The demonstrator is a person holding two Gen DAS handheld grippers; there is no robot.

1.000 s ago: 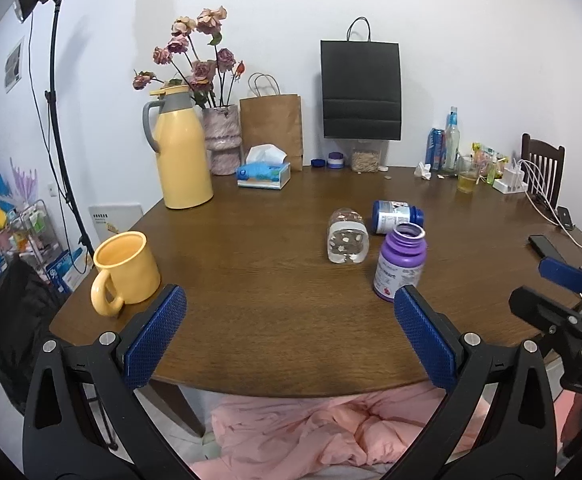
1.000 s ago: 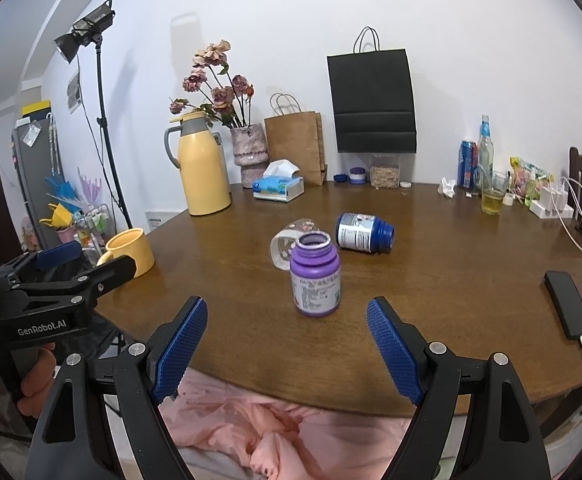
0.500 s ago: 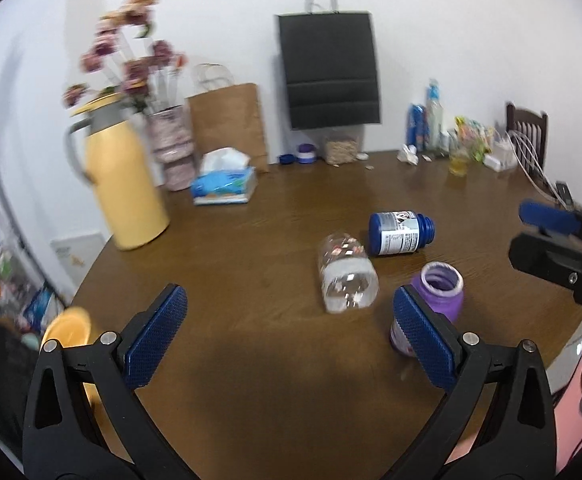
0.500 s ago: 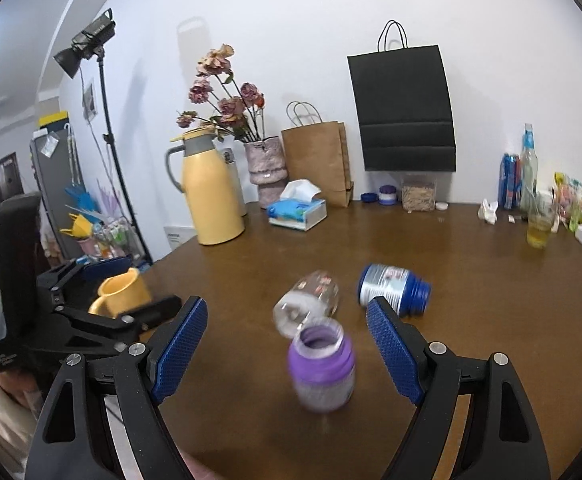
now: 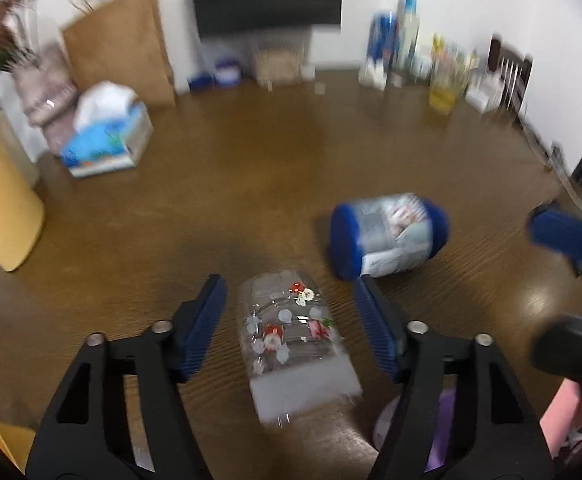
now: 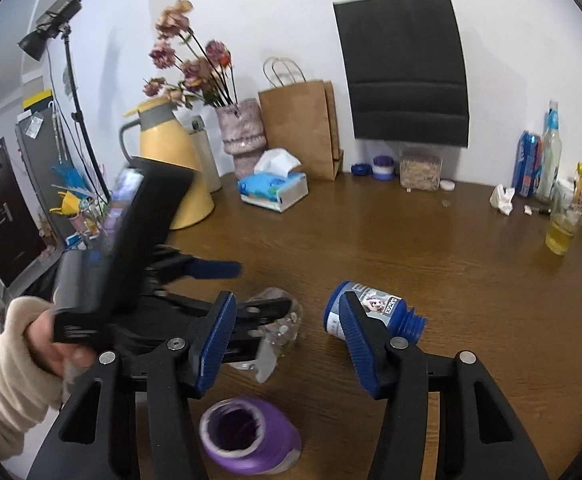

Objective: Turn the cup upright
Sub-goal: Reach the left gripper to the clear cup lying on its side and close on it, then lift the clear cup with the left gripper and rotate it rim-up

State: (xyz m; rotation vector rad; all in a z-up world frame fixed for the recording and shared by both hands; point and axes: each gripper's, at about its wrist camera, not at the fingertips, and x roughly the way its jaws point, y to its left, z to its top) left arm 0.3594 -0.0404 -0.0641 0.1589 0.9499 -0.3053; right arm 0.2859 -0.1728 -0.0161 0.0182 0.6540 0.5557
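A clear glass cup with small flower prints lies on its side on the brown table. My left gripper is open, its blue fingers on either side of the cup without touching it. In the right wrist view the cup shows partly behind the left gripper's black frame. My right gripper is open and empty, just above the table between the cup and a blue bottle.
A blue bottle lies on its side right of the cup, also in the right wrist view. An open purple jar stands near the front edge. A yellow jug, vase, tissue box and paper bags stand at the back.
Both grippers moved forward and down over the table. The left gripper now straddles the lying cup and its fingers have narrowed. The right gripper passed over the purple jar.
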